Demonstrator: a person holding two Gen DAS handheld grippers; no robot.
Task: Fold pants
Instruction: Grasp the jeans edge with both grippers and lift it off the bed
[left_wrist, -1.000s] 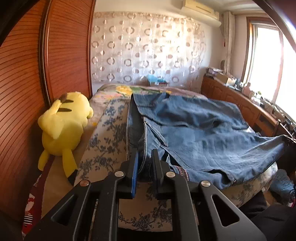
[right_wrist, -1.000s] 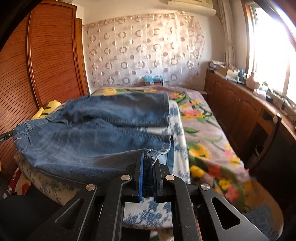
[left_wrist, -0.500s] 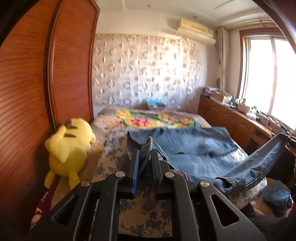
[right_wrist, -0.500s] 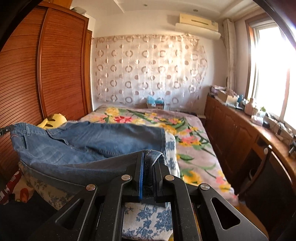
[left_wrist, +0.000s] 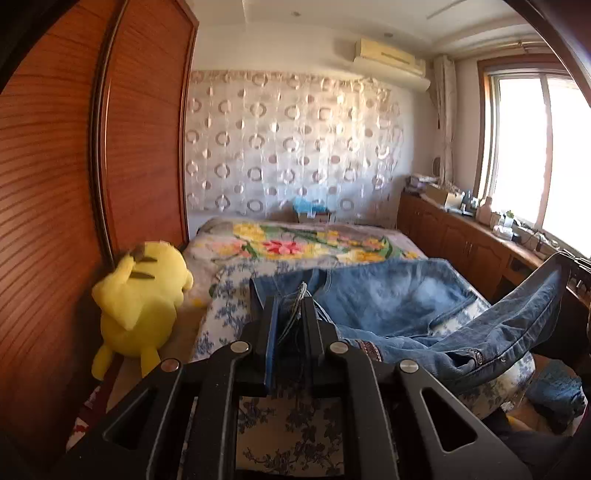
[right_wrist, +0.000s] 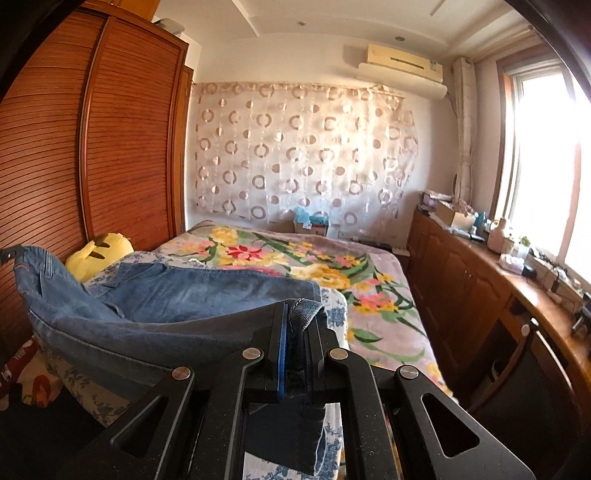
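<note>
Fingers (left_wrist: 270, 325) on soft, creased denim pants (left_wrist: 388, 295)

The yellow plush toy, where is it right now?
In the left wrist view the yellow plush toy sits at the left edge of the bed, against the wooden wardrobe, left of the jeans; the right wrist view shows only its head.

1. Left: wooden louvered wardrobe (right_wrist: 92, 147).
2. Far wall: circle-patterned curtain (right_wrist: 303, 151); air conditioner (right_wrist: 402, 62) above.
3. Centre: bed (right_wrist: 373, 295) with floral blanket.
4. Right: bright window (right_wrist: 546, 155) over wooden cabinets (right_wrist: 461, 280).
</note>
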